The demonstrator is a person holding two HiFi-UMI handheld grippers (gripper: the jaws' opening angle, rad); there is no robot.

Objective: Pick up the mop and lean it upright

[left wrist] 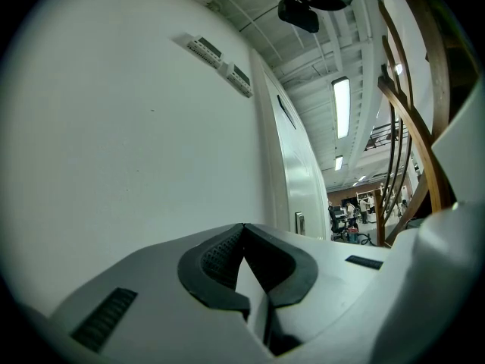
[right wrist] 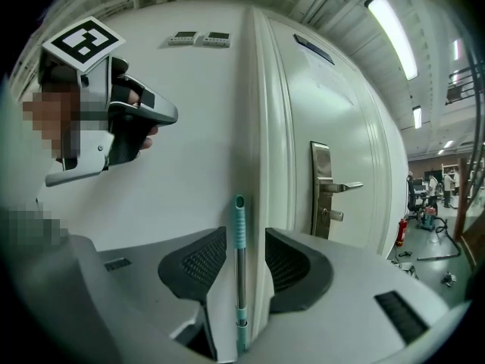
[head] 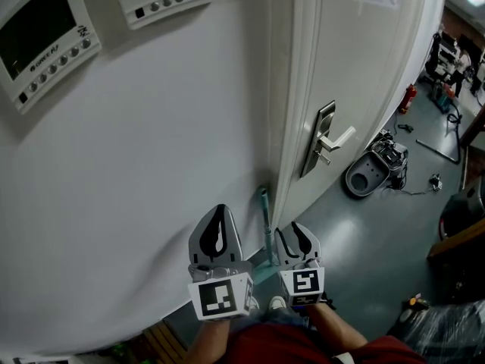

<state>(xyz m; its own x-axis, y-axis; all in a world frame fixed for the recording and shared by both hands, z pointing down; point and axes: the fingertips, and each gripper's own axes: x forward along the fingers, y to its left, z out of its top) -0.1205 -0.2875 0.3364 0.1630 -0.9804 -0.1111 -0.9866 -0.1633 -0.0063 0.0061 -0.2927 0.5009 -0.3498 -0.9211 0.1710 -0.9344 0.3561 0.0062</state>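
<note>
The mop stands straight up against the wall, just beside the door. The right gripper is wide open, and the mop stick shows between its jaws, not touching them. The left gripper is closed tight on nothing.

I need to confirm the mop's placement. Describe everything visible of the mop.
Only the mop handle shows: a thin silvery metal shaft with a teal grip at its top and a teal collar lower down. It stands upright against the white wall beside the door frame. The right gripper has its jaws apart either side of it, not touching. Its head is out of view.
</note>
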